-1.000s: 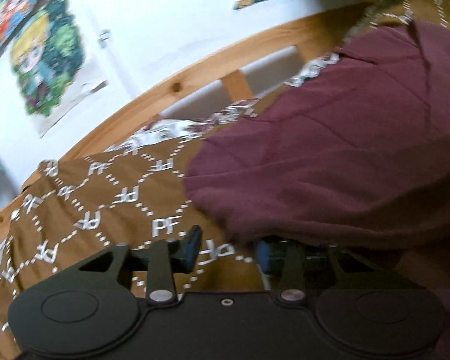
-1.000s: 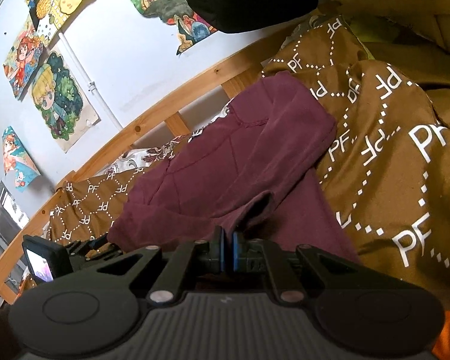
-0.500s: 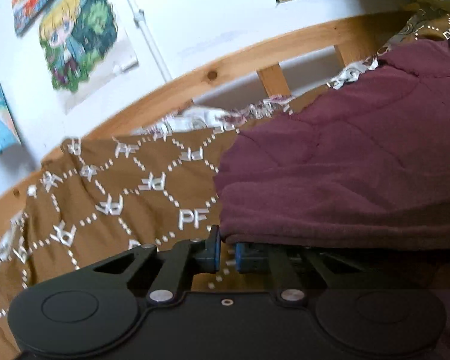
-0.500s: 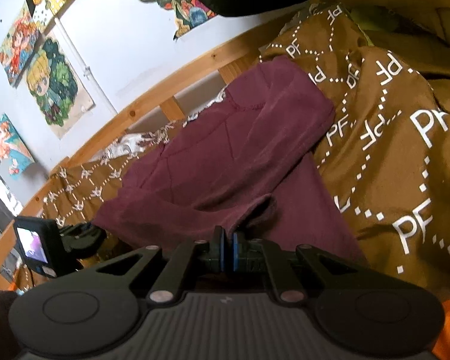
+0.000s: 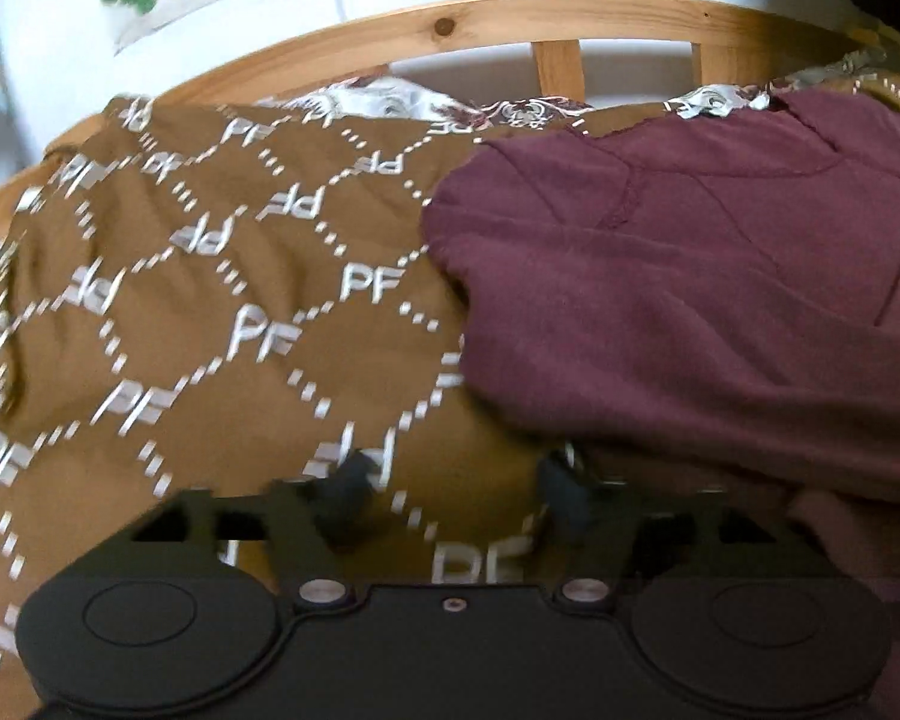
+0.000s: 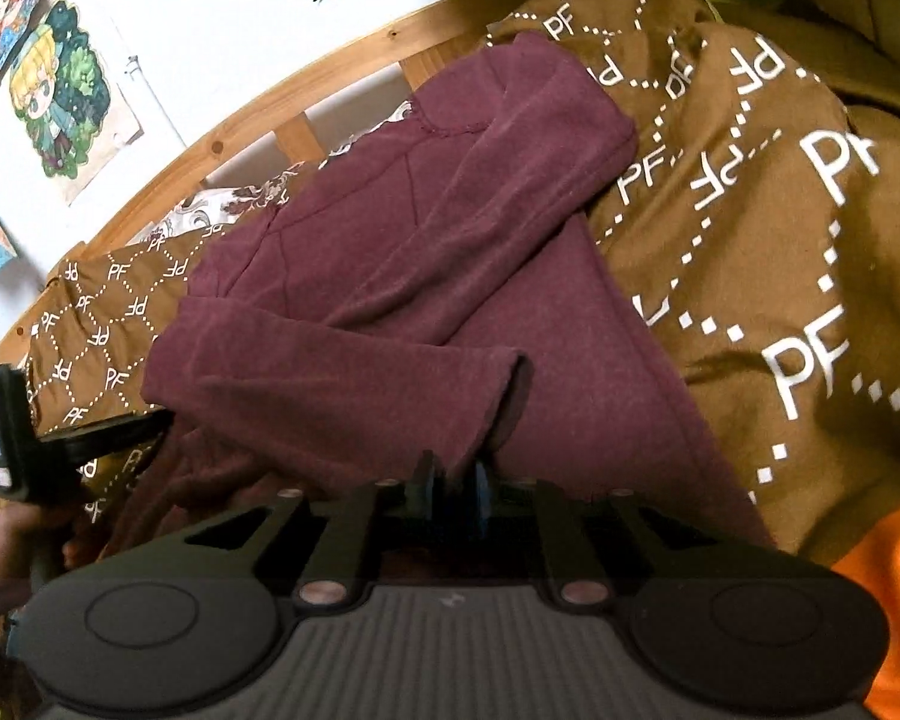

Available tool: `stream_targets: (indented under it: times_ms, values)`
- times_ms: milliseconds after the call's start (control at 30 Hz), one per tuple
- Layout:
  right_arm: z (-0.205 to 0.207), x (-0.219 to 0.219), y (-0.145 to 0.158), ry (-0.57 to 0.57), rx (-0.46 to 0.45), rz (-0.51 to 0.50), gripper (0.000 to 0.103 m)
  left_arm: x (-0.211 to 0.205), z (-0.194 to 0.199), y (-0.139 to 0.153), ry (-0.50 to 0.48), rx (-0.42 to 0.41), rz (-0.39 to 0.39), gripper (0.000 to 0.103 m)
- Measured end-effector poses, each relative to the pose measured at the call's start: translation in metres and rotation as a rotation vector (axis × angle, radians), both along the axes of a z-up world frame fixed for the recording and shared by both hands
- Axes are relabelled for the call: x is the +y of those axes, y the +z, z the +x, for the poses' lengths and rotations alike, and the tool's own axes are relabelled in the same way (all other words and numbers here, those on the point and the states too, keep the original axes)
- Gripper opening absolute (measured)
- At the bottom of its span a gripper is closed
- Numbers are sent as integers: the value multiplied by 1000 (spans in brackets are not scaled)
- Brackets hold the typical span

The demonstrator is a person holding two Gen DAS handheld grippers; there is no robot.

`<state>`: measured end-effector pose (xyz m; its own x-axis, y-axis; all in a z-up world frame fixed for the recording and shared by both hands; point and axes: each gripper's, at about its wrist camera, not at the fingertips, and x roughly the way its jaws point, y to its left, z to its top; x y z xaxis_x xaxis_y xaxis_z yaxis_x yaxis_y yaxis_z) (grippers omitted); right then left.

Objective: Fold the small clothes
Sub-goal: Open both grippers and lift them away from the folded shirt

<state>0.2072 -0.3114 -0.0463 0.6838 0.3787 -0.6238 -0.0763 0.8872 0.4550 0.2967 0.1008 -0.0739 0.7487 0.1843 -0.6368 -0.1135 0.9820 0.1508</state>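
Note:
A maroon long-sleeved garment [image 5: 690, 300] lies on a brown blanket [image 5: 180, 300] printed with white PF letters. My left gripper [image 5: 456, 480] hovers at the garment's near left edge. Its jaws are opening wide, with only blanket between them. In the right wrist view the garment [image 6: 390, 276] has a sleeve folded across its body. My right gripper [image 6: 455, 489] sits at the near end of that fold. Its jaws are opening a little and a bit of maroon cloth lies loosely in the gap. The left gripper [image 6: 90, 438] shows at the left edge, held by a hand [image 6: 6, 540].
A wooden bed rail [image 5: 450, 30] runs along the far side, with a white wall and cartoon posters [image 6: 60, 102] behind it. Patterned white bedding [image 5: 378, 96] peeks out under the rail. Orange fabric [image 6: 888, 588] lies at the near right. Bunched blanket [image 6: 780, 240] rises to the right.
The left gripper shut at the garment's hem, then opened wide and drew left off the cloth. The right gripper's pads, pressed together before, have parted slightly.

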Motion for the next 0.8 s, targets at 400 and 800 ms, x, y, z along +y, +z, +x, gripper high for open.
stream_targets:
  times_ms: [400, 800]
  values:
    - [-28, -1, 38, 94, -61, -91, 97, -16, -102, 52, -64, -16, -102, 102]
    - [-102, -5, 68, 227, -53, -436, 102, -105, -220, 59, -527, -68, 173, 102]
